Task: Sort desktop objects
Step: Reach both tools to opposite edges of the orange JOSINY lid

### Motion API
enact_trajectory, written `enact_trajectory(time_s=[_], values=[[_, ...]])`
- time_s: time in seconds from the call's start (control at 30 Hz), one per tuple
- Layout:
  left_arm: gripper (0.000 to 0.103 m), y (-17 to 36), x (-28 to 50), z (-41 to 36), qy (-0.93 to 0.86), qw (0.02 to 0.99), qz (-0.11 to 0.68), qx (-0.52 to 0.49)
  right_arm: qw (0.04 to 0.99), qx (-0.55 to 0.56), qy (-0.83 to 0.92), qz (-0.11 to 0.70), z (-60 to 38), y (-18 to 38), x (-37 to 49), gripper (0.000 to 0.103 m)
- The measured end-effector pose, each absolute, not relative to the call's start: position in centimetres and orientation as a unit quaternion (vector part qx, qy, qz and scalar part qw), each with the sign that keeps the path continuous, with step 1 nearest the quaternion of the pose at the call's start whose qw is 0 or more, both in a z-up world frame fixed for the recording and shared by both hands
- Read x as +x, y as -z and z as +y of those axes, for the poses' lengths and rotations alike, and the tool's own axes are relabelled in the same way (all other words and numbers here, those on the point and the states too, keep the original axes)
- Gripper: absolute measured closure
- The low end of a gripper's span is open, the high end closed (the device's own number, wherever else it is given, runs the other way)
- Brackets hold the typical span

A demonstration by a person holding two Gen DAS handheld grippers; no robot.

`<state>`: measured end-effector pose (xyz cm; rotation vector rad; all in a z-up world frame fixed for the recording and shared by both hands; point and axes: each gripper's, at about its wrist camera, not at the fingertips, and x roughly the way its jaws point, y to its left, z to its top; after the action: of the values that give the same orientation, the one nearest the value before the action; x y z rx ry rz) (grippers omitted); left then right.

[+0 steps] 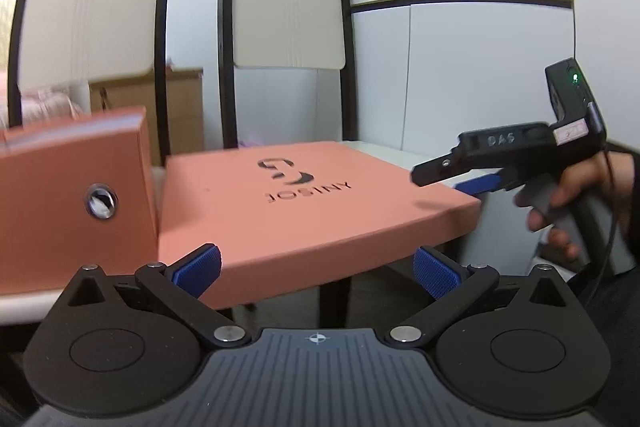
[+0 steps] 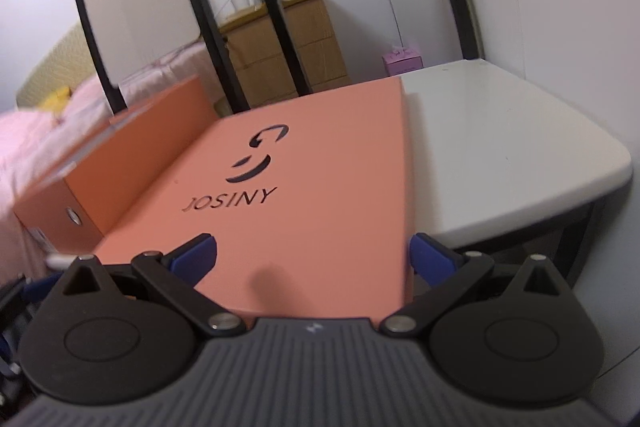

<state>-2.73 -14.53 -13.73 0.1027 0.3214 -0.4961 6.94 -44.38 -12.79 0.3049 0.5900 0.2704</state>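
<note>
Both tools are wide open and hold nothing. The left tool and the right tool point at the flat pink box on the white worktop.

The flat orange box lid has "JOSINY" printed in dark letters under a swoopy logo, dead center in the right wrist view. In the left wrist view the same word shows upside down, middle of the frame. At the right of that view, the right gripper has "DAS" on its black body. The small label beside it is too blurry to read.
</note>
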Motion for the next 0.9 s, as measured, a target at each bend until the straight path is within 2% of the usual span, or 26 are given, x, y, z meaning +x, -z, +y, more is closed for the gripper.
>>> enact_trajectory(time_s=[0.2,0.43,0.9], values=[[0.000,13.8,0.5,-9.8,0.173,0.972,0.160,-0.008,0.932,0.196,-0.121,0.279,-46.2,12.9,6.6,0.000],[0.000,15.7,4.4,-6.4,0.153,0.970,0.180,-0.056,0.951,0.130,-0.113,0.258,-44.1,12.2,7.3,0.000],[0.000,16.6,4.7,-8.2,0.216,0.958,0.185,-0.047,0.954,0.046,-0.138,0.261,-39.9,12.5,9.0,0.000]])
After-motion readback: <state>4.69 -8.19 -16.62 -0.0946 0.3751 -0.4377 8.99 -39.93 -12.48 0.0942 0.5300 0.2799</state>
